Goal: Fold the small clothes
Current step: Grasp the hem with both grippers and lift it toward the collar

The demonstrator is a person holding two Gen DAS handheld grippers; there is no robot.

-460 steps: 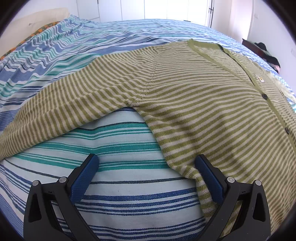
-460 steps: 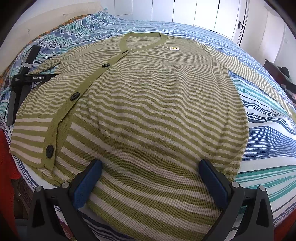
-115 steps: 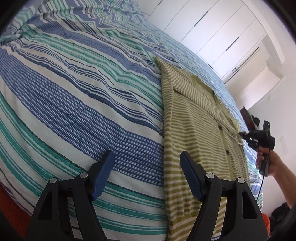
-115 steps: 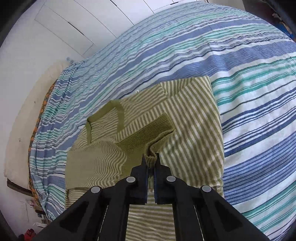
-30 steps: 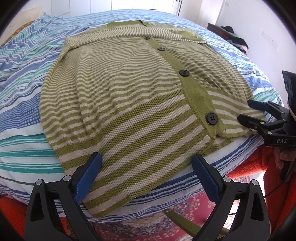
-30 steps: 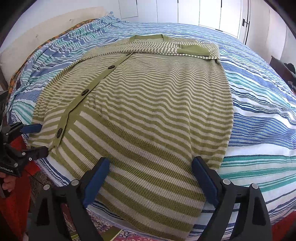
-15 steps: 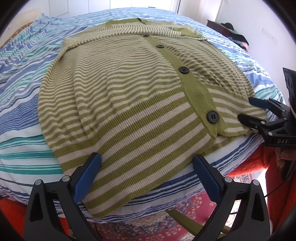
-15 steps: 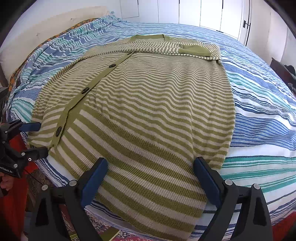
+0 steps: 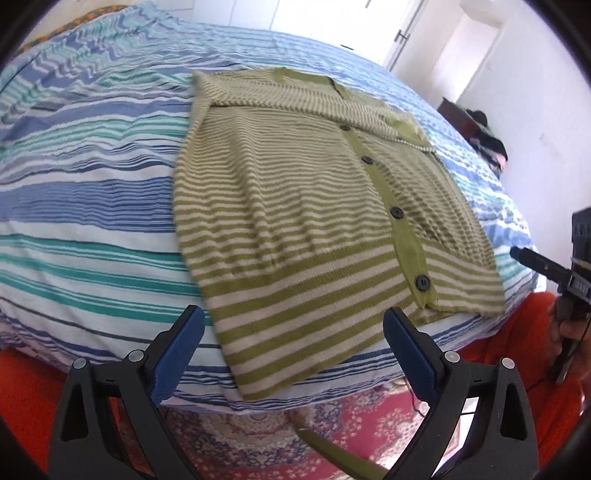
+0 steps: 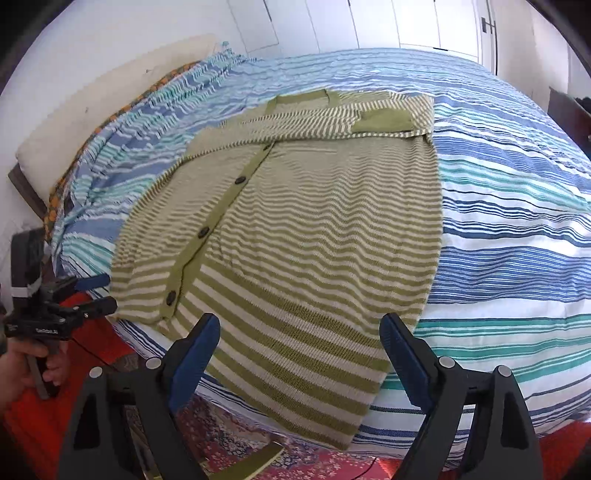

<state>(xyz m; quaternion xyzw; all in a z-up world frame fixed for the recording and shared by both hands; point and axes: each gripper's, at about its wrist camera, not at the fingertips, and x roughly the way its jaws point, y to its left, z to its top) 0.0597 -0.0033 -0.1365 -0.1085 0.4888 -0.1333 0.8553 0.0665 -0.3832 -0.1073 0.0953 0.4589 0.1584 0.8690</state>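
A green and cream striped cardigan (image 9: pixel 295 206) lies flat and buttoned on the striped bedspread (image 9: pixel 92 206), with its sleeves folded across the chest at the far end. Its hem hangs over the near bed edge. My left gripper (image 9: pixel 295 332) hovers open above and short of the hem, its pads touching nothing. In the right wrist view the cardigan (image 10: pixel 314 221) fills the middle. My right gripper (image 10: pixel 299 347) is wide, its jaws closing slightly, with the hem beneath them and not pinched. Each gripper shows in the other's view: left gripper (image 10: pixel 109 291), right gripper (image 9: pixel 524 258), both hand-held off the hem corners.
A red patterned rug (image 9: pixel 332 424) covers the floor below the bed edge, with an olive flat object (image 9: pixel 332 450) on it. A cream headboard (image 10: pixel 92 110) stands at the left. Dark furniture with clothes (image 9: pixel 476 122) stands far right, and white wardrobe doors (image 10: pixel 406 22) are behind.
Both grippers have lifted and drawn back from the hem, so more of the bed and floor shows. The left view has rolled. The cardigan has not moved.
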